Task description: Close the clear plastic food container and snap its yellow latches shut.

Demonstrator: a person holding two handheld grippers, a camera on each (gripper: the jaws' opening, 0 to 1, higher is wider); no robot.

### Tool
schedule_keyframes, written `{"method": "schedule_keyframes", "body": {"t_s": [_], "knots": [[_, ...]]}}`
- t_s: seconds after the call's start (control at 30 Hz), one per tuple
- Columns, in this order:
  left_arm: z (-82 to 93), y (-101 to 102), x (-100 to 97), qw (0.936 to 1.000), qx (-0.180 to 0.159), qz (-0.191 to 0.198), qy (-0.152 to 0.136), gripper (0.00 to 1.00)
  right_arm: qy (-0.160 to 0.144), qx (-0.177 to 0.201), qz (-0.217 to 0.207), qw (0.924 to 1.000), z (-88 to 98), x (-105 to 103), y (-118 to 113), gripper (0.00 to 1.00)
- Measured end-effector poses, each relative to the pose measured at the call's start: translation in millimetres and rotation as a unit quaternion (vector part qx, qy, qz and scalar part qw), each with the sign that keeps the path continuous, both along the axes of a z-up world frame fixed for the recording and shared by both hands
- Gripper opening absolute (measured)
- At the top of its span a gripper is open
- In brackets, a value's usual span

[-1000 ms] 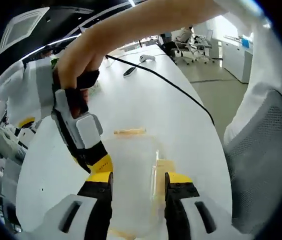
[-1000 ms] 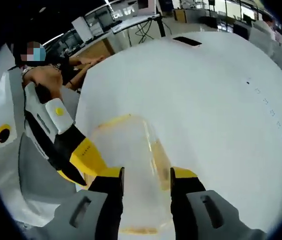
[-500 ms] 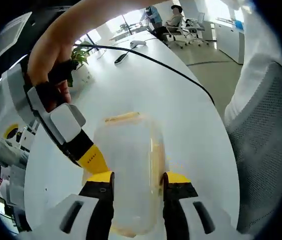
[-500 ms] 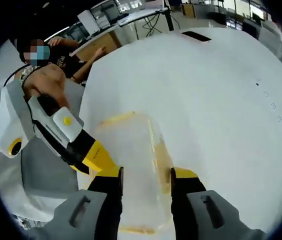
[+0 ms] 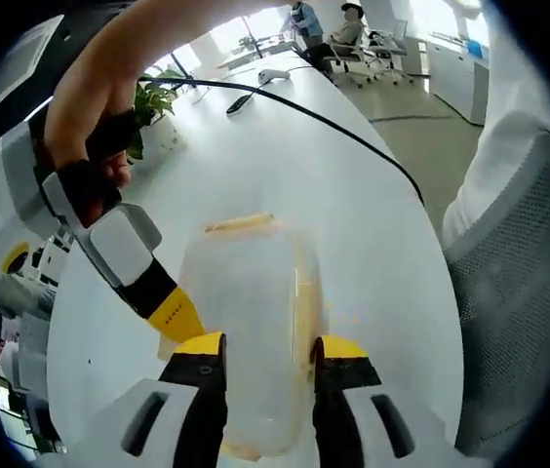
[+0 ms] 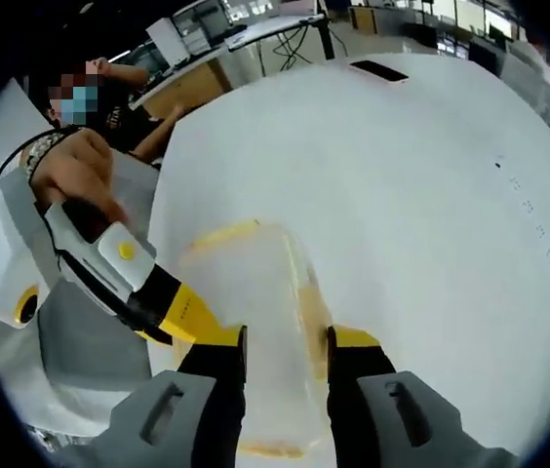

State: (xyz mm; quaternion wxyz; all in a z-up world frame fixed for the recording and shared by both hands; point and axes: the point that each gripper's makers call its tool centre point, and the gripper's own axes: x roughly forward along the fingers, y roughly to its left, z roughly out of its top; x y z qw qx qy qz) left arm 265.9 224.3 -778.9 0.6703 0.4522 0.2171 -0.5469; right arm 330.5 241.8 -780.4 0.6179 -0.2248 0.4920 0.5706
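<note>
In the left gripper view, nearest the camera, the left gripper (image 5: 268,353) has its 2 jaws pressed against the 2 long sides of the clear plastic container (image 5: 248,322), pinching it. The container sits on the white table (image 5: 353,205) with its long axis running straight away from this gripper, and a yellow latch (image 5: 238,223) marks the far short end. Another yellow strip (image 5: 303,307) runs along the right-hand long side, just above the right jaw. From the left, the right gripper (image 5: 176,320) reaches in, its yellow tip touching or almost touching the container's left edge. Farther off, a black cable (image 5: 353,136) crosses the table.

In the right gripper view, the right gripper (image 6: 284,343) likewise clamps the container (image 6: 246,292) across its width, with the body stretching away toward a yellow latch (image 6: 221,234) at the far end. The left gripper (image 6: 192,317) enters from the left, meeting the container's side.

The lid appears to be down, so the step in hand is probably pressing the latches home. Next, each jaw pair likely needs to squeeze a side latch inward until it seats; whether any latch is already locked cannot be told.
</note>
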Motion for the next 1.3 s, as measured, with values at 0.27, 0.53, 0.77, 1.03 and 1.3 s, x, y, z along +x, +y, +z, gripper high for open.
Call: {"method": "schedule_keyframes", "body": {"t_s": [0.27,0.53,0.77,1.03,1.3], "knots": [[-0.7,-1.6,0.2,0.9995,0.018,0.025,-0.002,0.25,0.007,-0.01,0.004,0.9999,0.5,-6.2,0.4,0.28],[0.4,-3.4,1.2,0.9988,0.006,0.047,-0.005,0.21,0.01,-0.01,0.002,0.9999,0.6,-2.3,-1.3,0.28],[3.2,-7.1,3.8,0.9973,-0.043,0.059,0.005,0.2,0.014,-0.005,0.0,0.9999,0.7,-3.7,-2.5,0.27],[4.2,-11.5,3.1,0.9991,-0.014,0.034,0.022,0.23,0.015,0.001,0.004,0.9999,1.0,-4.3,-3.7,0.28],[2.3,-10.1,1.4,0.9992,-0.006,0.036,0.016,0.22,0.024,-0.007,0.002,0.9997,0.0,-3.3,-3.8,0.27]]}}
